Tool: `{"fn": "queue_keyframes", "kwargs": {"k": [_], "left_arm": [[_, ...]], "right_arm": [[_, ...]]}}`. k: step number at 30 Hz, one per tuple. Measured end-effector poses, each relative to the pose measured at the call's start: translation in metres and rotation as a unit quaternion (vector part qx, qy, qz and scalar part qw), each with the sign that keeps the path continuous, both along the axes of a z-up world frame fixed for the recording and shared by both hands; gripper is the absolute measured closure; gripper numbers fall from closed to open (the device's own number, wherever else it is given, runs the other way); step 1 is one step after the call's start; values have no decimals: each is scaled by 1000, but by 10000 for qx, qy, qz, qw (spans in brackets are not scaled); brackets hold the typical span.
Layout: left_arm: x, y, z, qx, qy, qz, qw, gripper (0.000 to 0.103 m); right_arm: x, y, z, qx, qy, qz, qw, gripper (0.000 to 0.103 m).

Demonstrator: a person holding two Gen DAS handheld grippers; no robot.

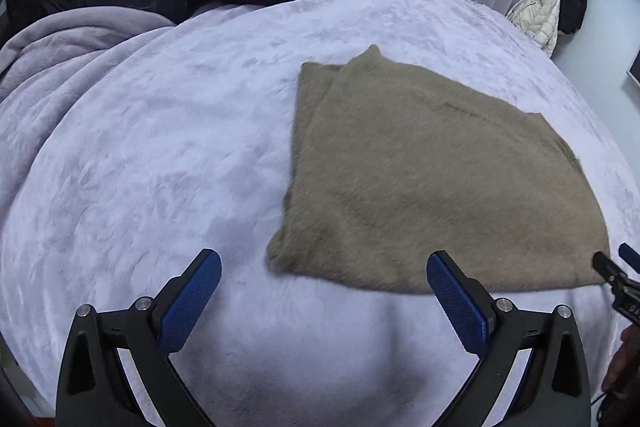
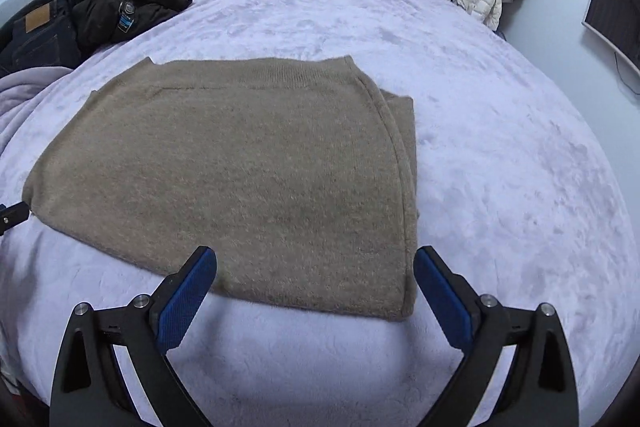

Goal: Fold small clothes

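Sweater (image 2: pixel 248 171) folded flat, near edge before gaping jaws, bedspread (image 2: pixel 500 167) around

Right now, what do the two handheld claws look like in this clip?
Both look alike. The left claw and right claw each have two black, curved, strut-like arms with triangular cut-outs and silver round pivot pins. Each finger ends in a flat blue pad with a fine cross-hatched texture. No cables or lettering show on them. Beside the left claw, part of a hand shows; no sleeve is visible.
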State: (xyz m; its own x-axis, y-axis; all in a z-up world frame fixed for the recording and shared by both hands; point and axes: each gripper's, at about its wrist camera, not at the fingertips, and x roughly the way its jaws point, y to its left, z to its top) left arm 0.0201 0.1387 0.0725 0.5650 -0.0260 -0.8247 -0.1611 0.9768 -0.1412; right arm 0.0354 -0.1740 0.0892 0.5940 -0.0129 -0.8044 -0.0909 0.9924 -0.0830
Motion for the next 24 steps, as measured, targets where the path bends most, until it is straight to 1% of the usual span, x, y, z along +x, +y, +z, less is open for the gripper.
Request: {"fn": "queue_keyframes", "kwargs": {"k": [2, 3, 5, 6, 8, 9, 10, 11, 13, 15, 17, 19, 20, 21, 22, 24], "left_arm": [[22, -21, 5, -16, -86, -203, 9998, 0], [32, -30, 3, -25, -101, -304, 9995, 0], [52, -50, -7, -55, 0, -545, 9985, 0], [60, -59, -16, 84, 125, -635, 9979, 0], [70, -70, -36, 521, 349, -706, 9955, 0], [70, -68, -45, 553, 393, -744, 9949, 0], [66, -63, -47, 463, 357, -770, 9953, 0], [61, -58, -45, 435, 357, -766, 9955, 0], [49, -50, -34, 530, 367, -749, 9951, 0], [40, -43, -18, 530, 163, -733, 9958, 0], [43, -40, 0, 418, -41, -716, 9965, 0], [57, -45, 8, 230, -91, -755, 9968, 0], [64, -51, 7, 153, -48, -799, 9967, 0], [75, -59, 3, 130, 29, -886, 9960, 0], [87, -68, -6, 167, 158, -1006, 9947, 0], [103, -78, -25, 304, 449, -1026, 9932, 0]], "right_arm": [[10, 14, 1, 6, 43, 5, 10000, 3], [18, 23, -1, 69, 144, 55, 9999, 3], [31, 42, -10, 304, 247, 412, 9984, 3], [37, 50, -17, 208, 263, 469, 9983, 3], [49, 56, -33, -279, 397, 307, 9984, 3], [52, 51, -39, -316, 470, 273, 9980, 3], [52, 44, -39, -168, 484, 274, 9983, 3], [50, 35, -37, -60, 478, 237, 9986, 3], [44, 14, -32, -42, 503, 65, 9987, 3], [36, -10, -20, 66, 442, -220, 9988, 3], [30, -24, -5, 263, 201, -342, 9989, 3], [35, -26, 7, 443, 22, -395, 9982, 3], [41, -22, 8, 499, 14, -354, 9981, 3], [51, -12, 5, 451, 87, -282, 9985, 3], [59, -1, 0, 337, 179, -209, 9991, 3], [76, 21, -15, 177, 366, 72, 9991, 3]]}}
